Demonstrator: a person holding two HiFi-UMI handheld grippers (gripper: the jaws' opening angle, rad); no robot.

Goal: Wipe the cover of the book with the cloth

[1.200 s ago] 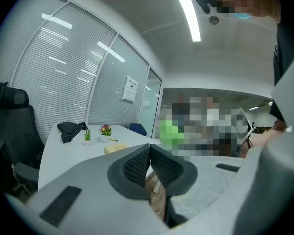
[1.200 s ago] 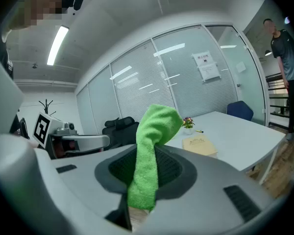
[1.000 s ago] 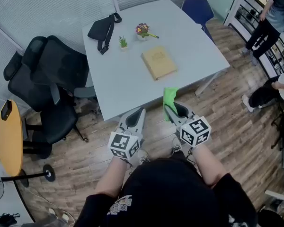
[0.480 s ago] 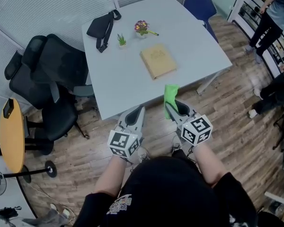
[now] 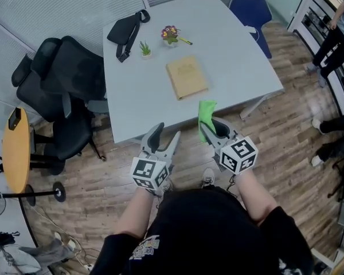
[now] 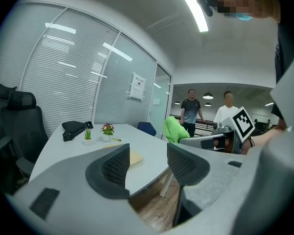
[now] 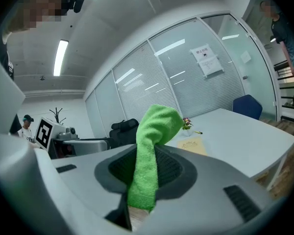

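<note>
The pale grey rectangular surface [image 5: 143, 99] filled the middle of the head view. Two black mesh office chairs [image 5: 63, 82] were crowded at its left side and a blue chair [image 5: 249, 7] stood at its far corner. The person stood just short of its near edge, with both tools out over the wood-plank floor [image 5: 286, 142] and not yet above the top.

The tan hardcover book [image 5: 187, 77] lay closed and flat near the middle of the surface, cover up, well apart from both tools. A black strap pouch [image 5: 126, 30] rested beyond it, towards the far left corner.

The left tongs [image 5: 167, 132] were opening, arms spread with nothing between them. Their own view showed only the surface and the book past the gap. The right tongs [image 5: 208, 128] were pinching the bright green fleecy cloth [image 5: 206, 110], which stood up from the pads as a folded tuft, with a short tail hanging below.

The step in hand looked like the approach. Doing it well would likely have meant stepping in close first, so that neither arm reached at full stretch. The spread left tongs could then have settled on the book's near edge to pin it, since a light book on a smooth top would probably slide under a wipe. The tuft should have met the cover on its broad side, not its tip. Strokes were best kept short of the little pot of flowers [image 5: 171, 35] and the small green potted plant [image 5: 144, 49] just beyond the book.
</note>
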